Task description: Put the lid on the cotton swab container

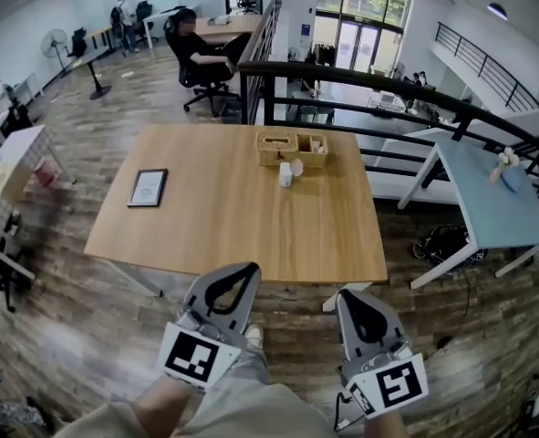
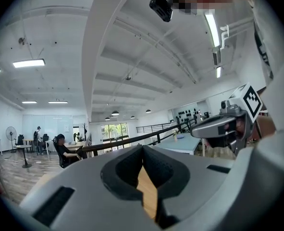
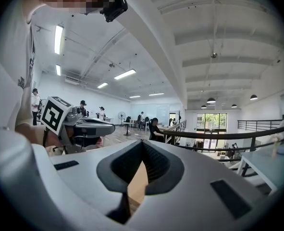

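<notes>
The cotton swab container [image 1: 285,176] is a small white thing on the far half of the wooden table [image 1: 233,235], just in front of a wicker basket [image 1: 292,148]. A paler piece [image 1: 297,166] leans beside it; I cannot tell whether that is the lid. Both grippers hang low over the person's lap, short of the table's near edge. My left gripper [image 1: 253,268] [image 2: 142,148] is shut and holds nothing. My right gripper [image 1: 343,293] [image 3: 142,143] is also shut and empty. Each gripper view points upward at the ceiling and shows the other gripper alongside.
A dark framed picture [image 1: 148,187] lies on the table's left side. A light blue table [image 1: 488,199] stands to the right, and a black railing [image 1: 369,85] runs behind. People sit and stand at desks far back left.
</notes>
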Action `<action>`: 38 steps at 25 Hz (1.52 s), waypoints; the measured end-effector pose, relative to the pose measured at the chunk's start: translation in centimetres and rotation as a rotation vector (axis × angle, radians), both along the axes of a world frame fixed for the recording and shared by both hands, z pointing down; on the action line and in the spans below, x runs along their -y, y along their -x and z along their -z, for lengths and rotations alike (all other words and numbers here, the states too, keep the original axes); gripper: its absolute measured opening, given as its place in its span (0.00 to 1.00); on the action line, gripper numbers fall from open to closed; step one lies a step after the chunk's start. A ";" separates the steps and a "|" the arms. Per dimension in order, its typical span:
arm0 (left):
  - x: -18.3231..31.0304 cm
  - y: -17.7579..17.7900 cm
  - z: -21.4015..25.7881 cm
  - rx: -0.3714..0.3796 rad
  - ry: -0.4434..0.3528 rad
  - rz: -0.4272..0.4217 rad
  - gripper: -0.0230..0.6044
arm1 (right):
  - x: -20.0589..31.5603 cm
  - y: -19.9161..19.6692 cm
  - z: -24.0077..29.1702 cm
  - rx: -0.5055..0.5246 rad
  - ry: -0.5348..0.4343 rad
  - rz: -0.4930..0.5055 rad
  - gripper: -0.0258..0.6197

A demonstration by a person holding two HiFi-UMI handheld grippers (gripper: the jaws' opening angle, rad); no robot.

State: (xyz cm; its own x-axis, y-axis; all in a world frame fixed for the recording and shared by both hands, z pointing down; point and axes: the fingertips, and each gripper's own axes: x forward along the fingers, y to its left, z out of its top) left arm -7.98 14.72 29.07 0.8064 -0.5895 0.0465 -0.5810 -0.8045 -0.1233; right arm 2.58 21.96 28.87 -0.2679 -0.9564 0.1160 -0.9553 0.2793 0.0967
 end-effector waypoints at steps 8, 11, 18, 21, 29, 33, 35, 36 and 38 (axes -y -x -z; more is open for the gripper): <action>12.9 -1.6 -0.5 0.020 0.027 -0.041 0.07 | 12.8 -1.3 0.2 -0.002 0.020 -0.038 0.08; 16.9 -2.1 -0.7 0.027 0.026 -0.062 0.07 | 16.9 -1.5 0.2 -0.001 0.021 -0.057 0.08; 22.6 -2.9 -1.4 0.032 0.038 -0.089 0.07 | 22.3 -2.3 -0.4 0.007 0.035 -0.090 0.08; 23.8 -3.2 -1.8 0.034 0.047 -0.095 0.07 | 23.4 -2.7 -0.8 0.011 0.045 -0.103 0.08; 26.9 -3.7 -3.0 0.033 0.080 -0.066 0.07 | 26.5 -4.5 -2.3 0.014 0.079 -0.118 0.08; 28.6 -4.2 -3.6 0.030 0.095 -0.029 0.07 | 28.5 -5.9 -3.2 0.013 0.095 -0.102 0.08; 29.6 -4.6 -3.9 0.033 0.098 -0.007 0.07 | 29.6 -6.5 -3.6 0.012 0.102 -0.087 0.08; 30.1 -4.8 -4.1 0.035 0.098 0.004 0.07 | 30.2 -6.9 -3.7 0.013 0.104 -0.079 0.08; 31.1 -5.3 -4.3 0.038 0.101 0.026 0.07 | 31.3 -7.6 -4.0 0.017 0.108 -0.062 0.08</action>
State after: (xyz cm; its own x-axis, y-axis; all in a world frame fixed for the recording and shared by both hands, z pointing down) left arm -2.73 -16.38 33.35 0.7872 -0.6013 0.1367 -0.5986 -0.7984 -0.0650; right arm 10.19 -9.35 32.84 -0.2111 -0.9534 0.2153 -0.9724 0.2272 0.0526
